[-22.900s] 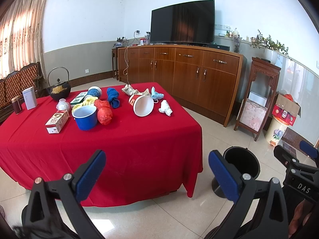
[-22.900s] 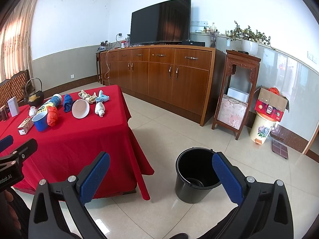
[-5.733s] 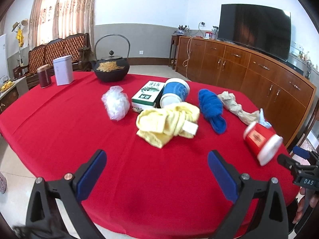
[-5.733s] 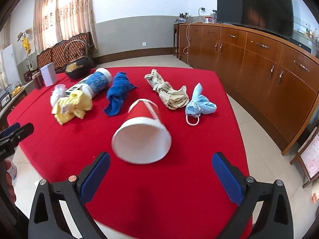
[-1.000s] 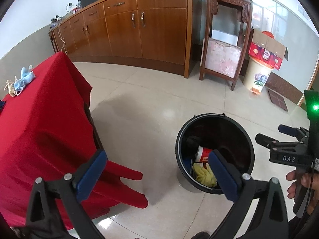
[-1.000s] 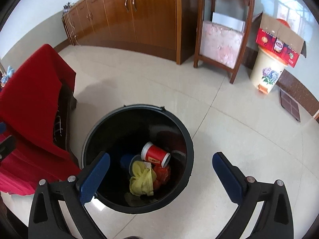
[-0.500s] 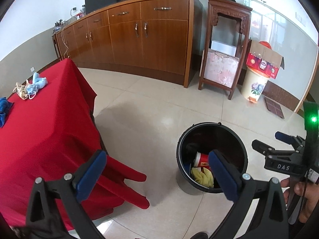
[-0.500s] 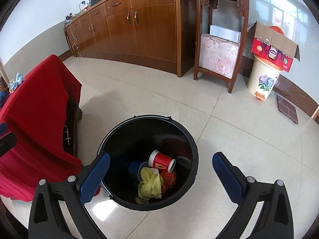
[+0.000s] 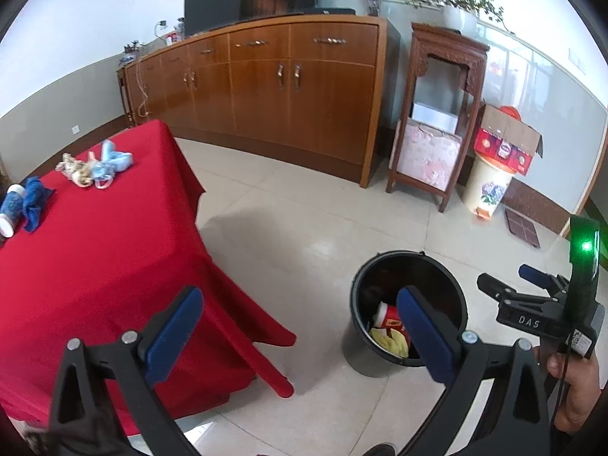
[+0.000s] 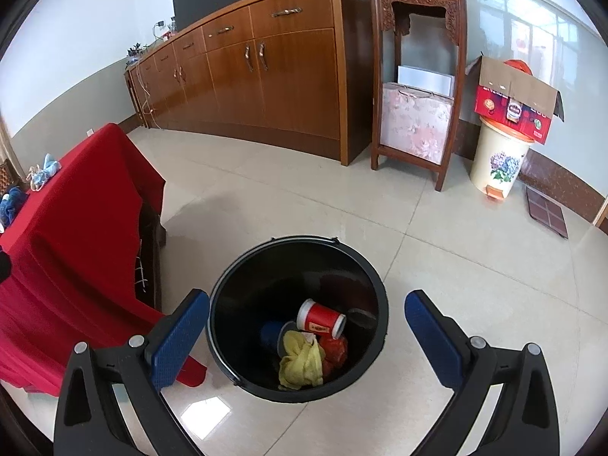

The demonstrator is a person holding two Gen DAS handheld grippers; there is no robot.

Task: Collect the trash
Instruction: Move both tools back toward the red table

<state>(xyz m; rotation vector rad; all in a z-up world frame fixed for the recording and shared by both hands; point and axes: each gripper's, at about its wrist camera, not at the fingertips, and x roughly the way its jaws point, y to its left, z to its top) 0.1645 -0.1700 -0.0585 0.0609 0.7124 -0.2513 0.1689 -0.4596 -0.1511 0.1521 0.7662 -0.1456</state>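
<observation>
Room: tiled floor, a long wooden sideboard [image 10: 266, 72] along the wall with a dark television above it, and a carved wooden stand [image 10: 418, 76] beside it.
Table: draped in a red cloth [image 9: 95, 250], standing to the left of the bin and well apart from it.
Bin: a black round bucket [image 10: 374, 285] on the floor, just ahead of the right tongs. Inside lie a red paper cup [image 10: 321, 319] on its side, a yellow cloth [image 10: 300, 361], something blue and something red.
Trash left on the table: a blue face mask [image 9: 114, 159] touching a beige crumpled rag [image 9: 76, 169] near the far edge; a blue cloth [image 9: 34, 199] beside a blue-patterned cup [image 9: 9, 209] at the left.
Left tongs [image 9: 296, 326]: jaws wide apart, holding nothing, aimed between table and bin.
Right tongs [image 10: 304, 326]: jaws wide apart, holding nothing, over the bin.
Handling, as a judgement: the mask and cloths look light, soft and limp, so pinch a bunched fold in the middle. The cup looks light and crushable, and may roll; take it across the body, gently.
Writing: "DAS" in white on the right tongs' body in the left view. The red carton [image 10: 513, 106] on the flowered pail carries print too small to read.
</observation>
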